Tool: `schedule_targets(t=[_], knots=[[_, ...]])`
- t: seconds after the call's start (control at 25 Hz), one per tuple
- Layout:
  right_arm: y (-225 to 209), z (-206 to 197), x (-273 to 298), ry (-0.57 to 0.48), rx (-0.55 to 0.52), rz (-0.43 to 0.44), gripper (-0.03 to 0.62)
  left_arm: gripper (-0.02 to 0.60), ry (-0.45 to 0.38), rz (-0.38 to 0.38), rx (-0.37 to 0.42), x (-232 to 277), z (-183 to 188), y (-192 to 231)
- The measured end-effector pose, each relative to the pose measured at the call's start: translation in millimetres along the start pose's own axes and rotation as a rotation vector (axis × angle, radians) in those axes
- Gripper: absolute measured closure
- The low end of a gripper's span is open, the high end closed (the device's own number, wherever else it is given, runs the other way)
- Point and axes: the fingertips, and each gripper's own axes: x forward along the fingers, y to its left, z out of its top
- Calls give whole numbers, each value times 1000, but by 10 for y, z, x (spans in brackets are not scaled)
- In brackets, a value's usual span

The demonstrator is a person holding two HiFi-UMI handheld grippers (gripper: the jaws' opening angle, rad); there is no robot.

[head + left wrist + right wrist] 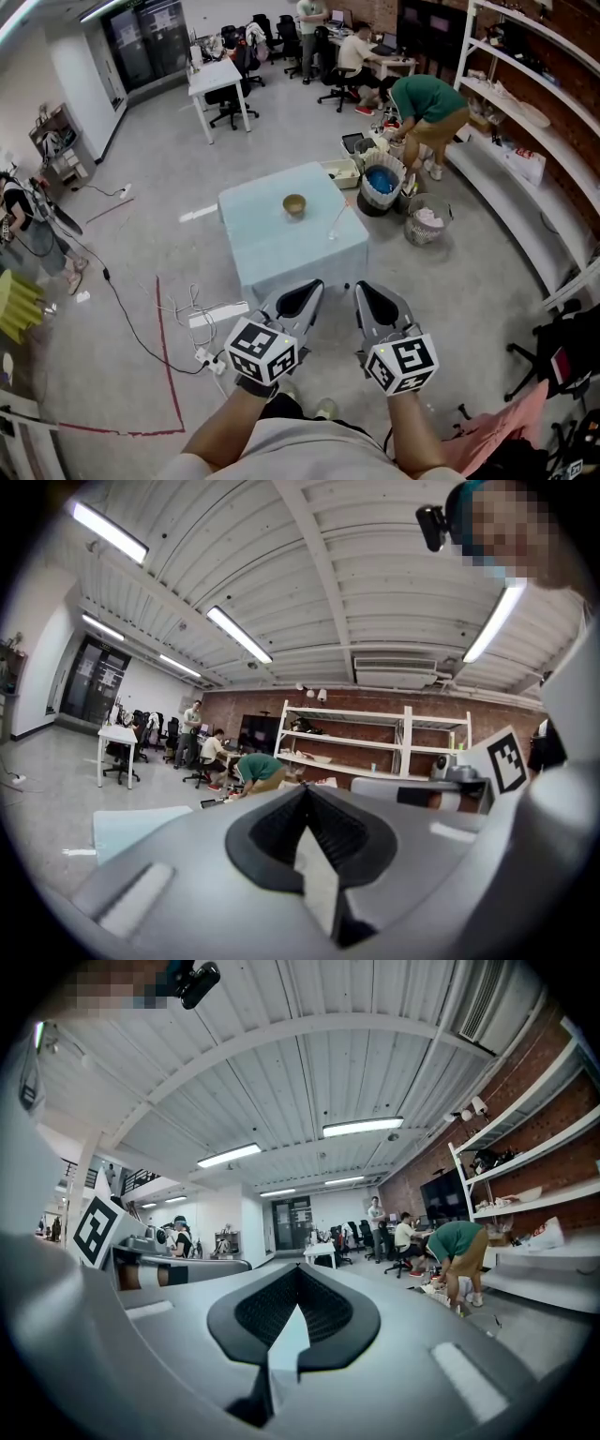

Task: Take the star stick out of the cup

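Left gripper (315, 285): jaws clenched tip to tip, nothing between them, held low near the body. Well apart from the work.

Far ahead of both jaws: square surface draped in light-blue cloth (272, 255). Small round brown cup (294, 203) upright on it, roughly straight ahead of the left jaws. Cannot tell from here whether anything sits inside.

Just right of the cup, not touching it: thin pale stick (337, 221), seemingly lying flat on the cloth, in line with the gap between the two pairs of jaws. Too small to confirm a star on either end. If that is the star stick, looks already out of the cup.

Handling, judged only:
- Probably very light, slim and fairly stiff. Little grip force needed.
- Likely to roll or slip out of a loose pinch, so close square across the shaft.
- Take hold mid-shaft, or nearer the plain end. Keep off the star end, probably the fragile part.
- Flat on cloth means a low pinch, with a risk of snagging the fabric.
- Cup probably light too. Avoid levering the stick against its rim, since it could tip or slide.

Right gripper (362, 287): jaws pressed together as well, empty, just beside the left ones, equally far from the surface.
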Motion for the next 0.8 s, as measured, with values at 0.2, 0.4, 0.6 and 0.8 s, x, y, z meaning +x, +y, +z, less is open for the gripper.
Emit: schedule_targets(t=[0.2,0.4,0.6,0.8], knots=[[-100,-34,101,11,7,-11,582,575,10,-8,0,123,-36,68],[-223,-142,330,29,10,-26,582,575,26,-18,-3,323,-134,287],[-367,-221,717,48,8,-51,582,575,44,-39,-1,589,-205,634],[-517,-331,1289,61,12,-83,582,575,55,-59,16,899,-219,1164]])
